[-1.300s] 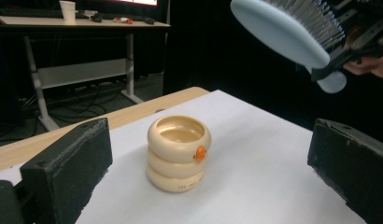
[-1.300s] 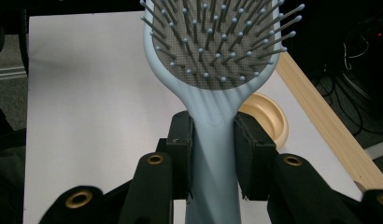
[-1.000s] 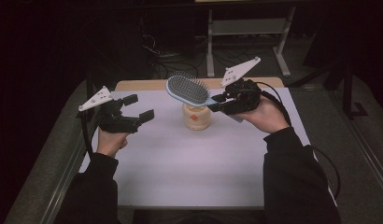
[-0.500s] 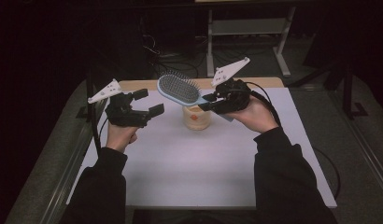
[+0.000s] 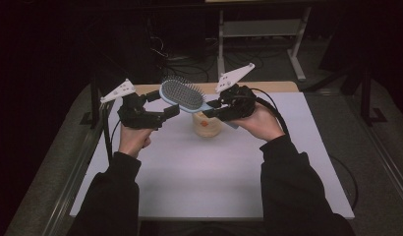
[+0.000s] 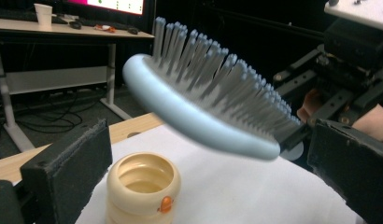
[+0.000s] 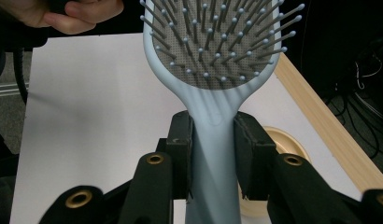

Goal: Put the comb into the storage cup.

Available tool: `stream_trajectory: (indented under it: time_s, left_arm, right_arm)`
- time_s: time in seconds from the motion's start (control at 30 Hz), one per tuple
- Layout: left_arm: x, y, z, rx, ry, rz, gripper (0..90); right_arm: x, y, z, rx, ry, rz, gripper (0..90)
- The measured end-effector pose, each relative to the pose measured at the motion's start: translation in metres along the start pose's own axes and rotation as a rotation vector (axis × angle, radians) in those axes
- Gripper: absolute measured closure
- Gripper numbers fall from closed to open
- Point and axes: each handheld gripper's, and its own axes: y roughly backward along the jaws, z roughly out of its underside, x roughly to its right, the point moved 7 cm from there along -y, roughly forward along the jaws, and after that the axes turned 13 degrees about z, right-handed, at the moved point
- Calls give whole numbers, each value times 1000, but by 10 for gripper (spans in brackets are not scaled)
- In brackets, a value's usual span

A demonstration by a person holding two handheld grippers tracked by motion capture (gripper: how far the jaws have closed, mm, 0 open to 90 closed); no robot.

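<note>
Both hands have drifted toward the left side of the surface since the earlier frames, and the gap between the left gripper point(image 5: 162, 104) and the hairbrush point(image 5: 182, 95) has closed: a second ago that gripper hung well off to the left of the cream jar point(image 5: 206, 126), now its fingers reach up around the tip of the brush head. The right gripper point(image 5: 214, 108) holds the hairbrush by its pale blue handle, with the fingers point(image 7: 181, 140) pressed against the handle on both sides just below the neck, as the right gripper view shows plainly. The brush hangs in the air above and slightly left of the jar, bristles facing up, head pointing toward the left gripper.

In the left gripper view the fingers point(image 6: 70, 163) stand wide apart, one on each side of the brush head point(image 6: 199, 119), with clear space between them and its rim; they grip nothing. The jar point(image 6: 143, 189) stands upright and open-mouthed on the white surface point(image 5: 199, 182), directly below the brush and nearer the far wooden edge point(image 5: 273, 87) than the person's sleeves. The right hand point(image 5: 261, 120) sits just right of the jar
</note>
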Motion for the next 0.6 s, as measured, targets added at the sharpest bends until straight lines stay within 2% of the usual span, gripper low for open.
stream_trajectory:
  time_s: [0.4,0.5,0.53,0.6]
  left_arm:
    - [-5,-11,-6,29,69,-15,16]
    - [-5,-10,-7,43,76,-22,71]
    - [-6,-10,-7,49,74,-32,136]
    - [-6,-11,-8,50,86,-29,184]
  right_arm:
    - [-7,-10,-1,30,-10,-19,682]
    - [-7,-12,-2,38,-11,-19,682]
    - [-7,-12,-2,38,-12,-15,682]
    - [-7,-13,-3,41,-11,-5,682]
